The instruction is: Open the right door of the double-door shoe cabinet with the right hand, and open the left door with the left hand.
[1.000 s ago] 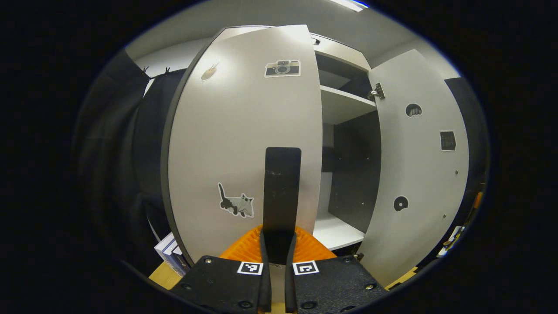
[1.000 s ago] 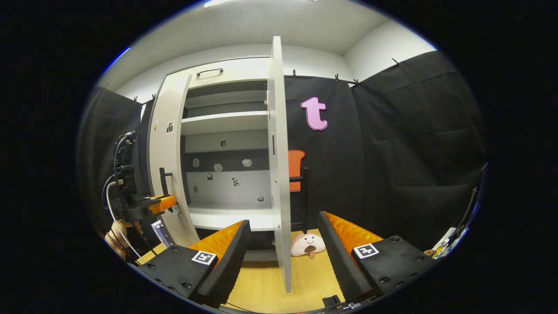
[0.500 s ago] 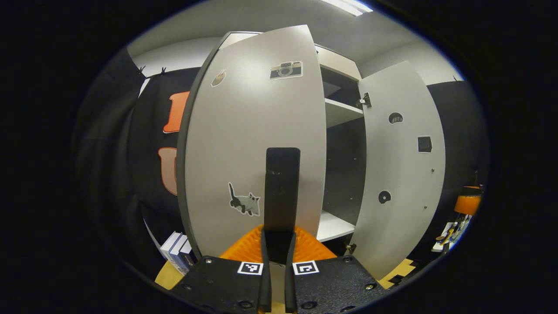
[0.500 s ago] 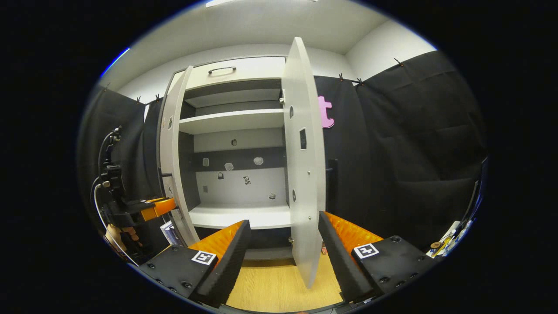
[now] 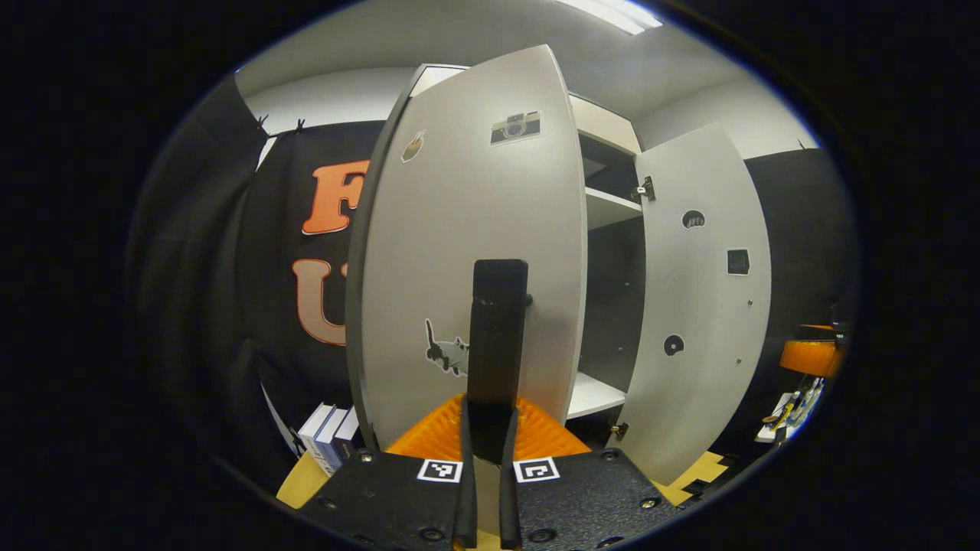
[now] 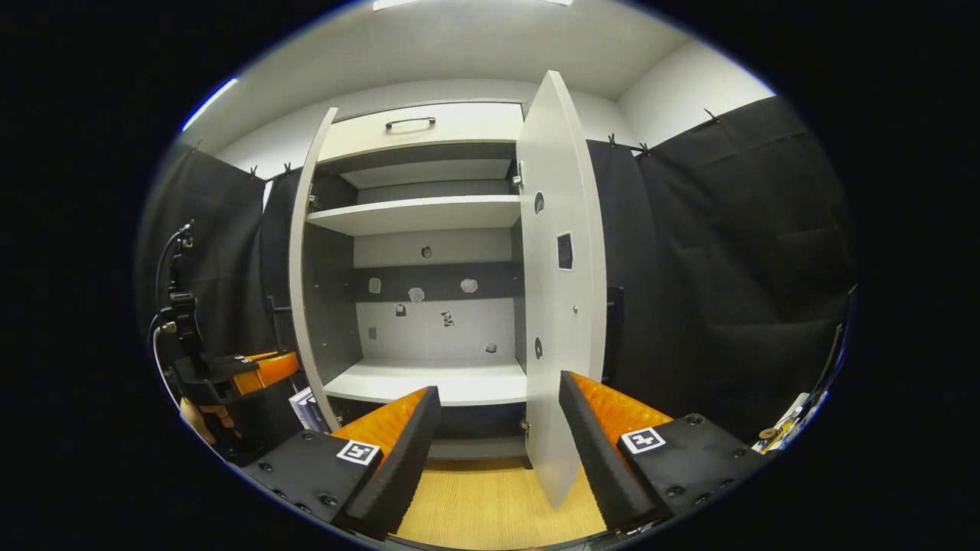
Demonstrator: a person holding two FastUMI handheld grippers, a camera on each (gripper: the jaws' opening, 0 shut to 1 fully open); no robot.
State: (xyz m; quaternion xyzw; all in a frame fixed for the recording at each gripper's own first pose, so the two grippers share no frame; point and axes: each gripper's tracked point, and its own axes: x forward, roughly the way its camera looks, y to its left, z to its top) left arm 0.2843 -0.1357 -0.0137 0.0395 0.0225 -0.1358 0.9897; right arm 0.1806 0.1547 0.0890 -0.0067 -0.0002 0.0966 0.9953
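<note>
Straight ahead of our left gripper (image 5: 488, 428), jaws pinching the upright handle (image 5: 499, 329) of the half-swung left door (image 5: 467, 229), while our right gripper (image 6: 498, 417) hangs spread beside the open right door (image 6: 563, 283).

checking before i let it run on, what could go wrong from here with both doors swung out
1. The left gripper is shut on the left door's handle; pulling off the hinge arc could make the fingers slip off.
2. The right gripper is open, with the right door standing free between its fingers; moving sideways could knock the door.
3. Books stand near the left door's lower edge and might get brushed.
</note>
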